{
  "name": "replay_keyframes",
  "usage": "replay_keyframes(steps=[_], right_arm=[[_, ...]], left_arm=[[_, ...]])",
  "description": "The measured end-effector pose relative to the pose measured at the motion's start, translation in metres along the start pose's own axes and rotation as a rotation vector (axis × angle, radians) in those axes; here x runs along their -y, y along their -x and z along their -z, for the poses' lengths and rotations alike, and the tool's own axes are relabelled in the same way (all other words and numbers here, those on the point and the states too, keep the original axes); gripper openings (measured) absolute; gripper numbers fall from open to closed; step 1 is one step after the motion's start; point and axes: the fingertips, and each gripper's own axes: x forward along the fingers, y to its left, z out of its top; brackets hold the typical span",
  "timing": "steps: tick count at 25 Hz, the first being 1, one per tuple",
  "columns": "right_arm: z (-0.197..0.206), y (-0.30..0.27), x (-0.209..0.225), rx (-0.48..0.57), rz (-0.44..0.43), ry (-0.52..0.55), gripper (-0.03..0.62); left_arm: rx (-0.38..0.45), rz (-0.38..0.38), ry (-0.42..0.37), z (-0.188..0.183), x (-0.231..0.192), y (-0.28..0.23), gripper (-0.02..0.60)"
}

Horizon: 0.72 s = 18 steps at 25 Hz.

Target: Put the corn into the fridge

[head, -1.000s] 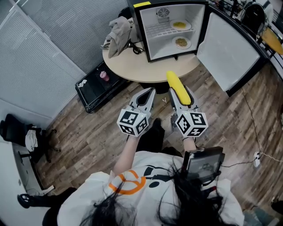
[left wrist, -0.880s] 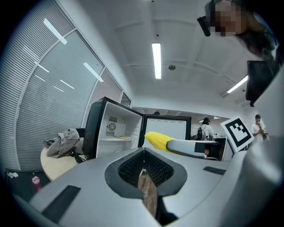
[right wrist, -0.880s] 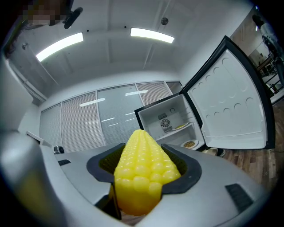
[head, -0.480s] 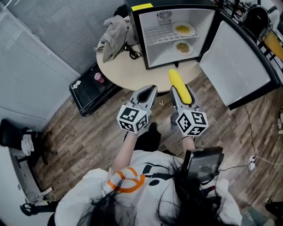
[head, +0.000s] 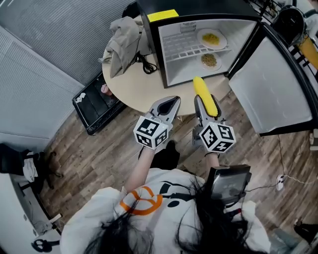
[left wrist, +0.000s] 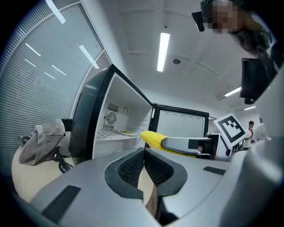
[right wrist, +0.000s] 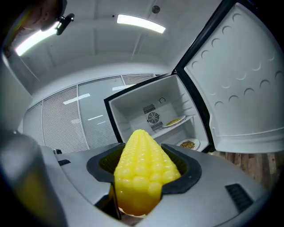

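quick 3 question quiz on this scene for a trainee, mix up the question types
1. True or false: the right gripper is shut on the corn.
2. The fridge door is: A open, B shut, C taken off.
3. Fill in: the fridge holds ___ plates of food.

Key: 1 true; 2 A; 3 two, one on the shelf and one below it.
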Motion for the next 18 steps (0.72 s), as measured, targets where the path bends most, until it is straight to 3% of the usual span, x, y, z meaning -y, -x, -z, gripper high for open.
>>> replay_keyframes(steps=[18], right_arm=[[-0.005,-0.083,0.005,-0.015,0.071,0.007,0.258]], left_arm=[[-0.023,0.169,0.028,-0.001,-0.039,-0.051,0.011]])
